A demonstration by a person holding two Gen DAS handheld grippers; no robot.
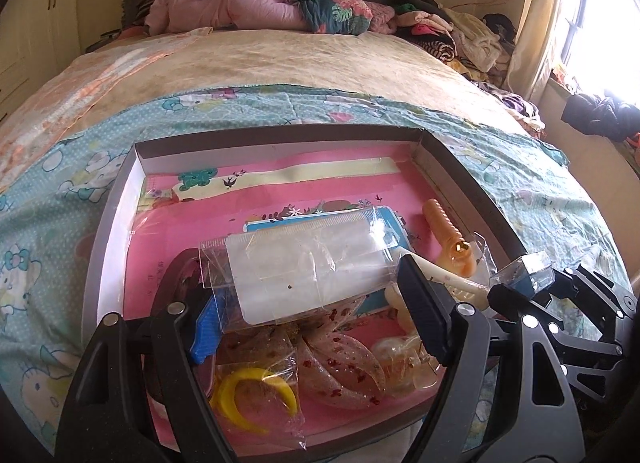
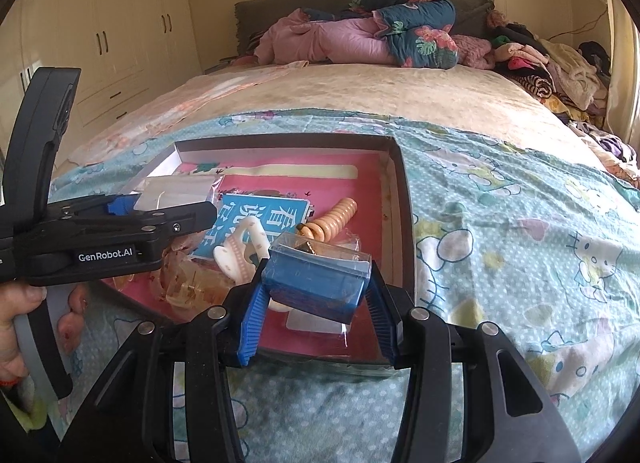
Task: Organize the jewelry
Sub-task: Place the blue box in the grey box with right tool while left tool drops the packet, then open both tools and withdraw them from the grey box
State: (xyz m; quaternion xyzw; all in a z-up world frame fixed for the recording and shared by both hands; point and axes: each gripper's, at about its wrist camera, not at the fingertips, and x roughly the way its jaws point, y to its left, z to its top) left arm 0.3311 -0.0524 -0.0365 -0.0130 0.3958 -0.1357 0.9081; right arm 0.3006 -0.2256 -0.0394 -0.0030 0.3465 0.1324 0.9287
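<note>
Both grippers over the tray [image 2: 402, 199], left gripper [image 1: 320, 295] clamping a clear packet [image 1: 304, 267], right gripper [image 2: 316, 295] clamping a blue box [image 2: 320, 277]; placing step, next likely lowering and release.

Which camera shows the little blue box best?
The right wrist view: the blue box sits big and centered, clamped in the right gripper. The left wrist view catches only a corner of it at the edge.

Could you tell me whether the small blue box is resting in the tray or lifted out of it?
Lifted. The small blue box is clamped between the right gripper's jaws, above the tray.
</note>
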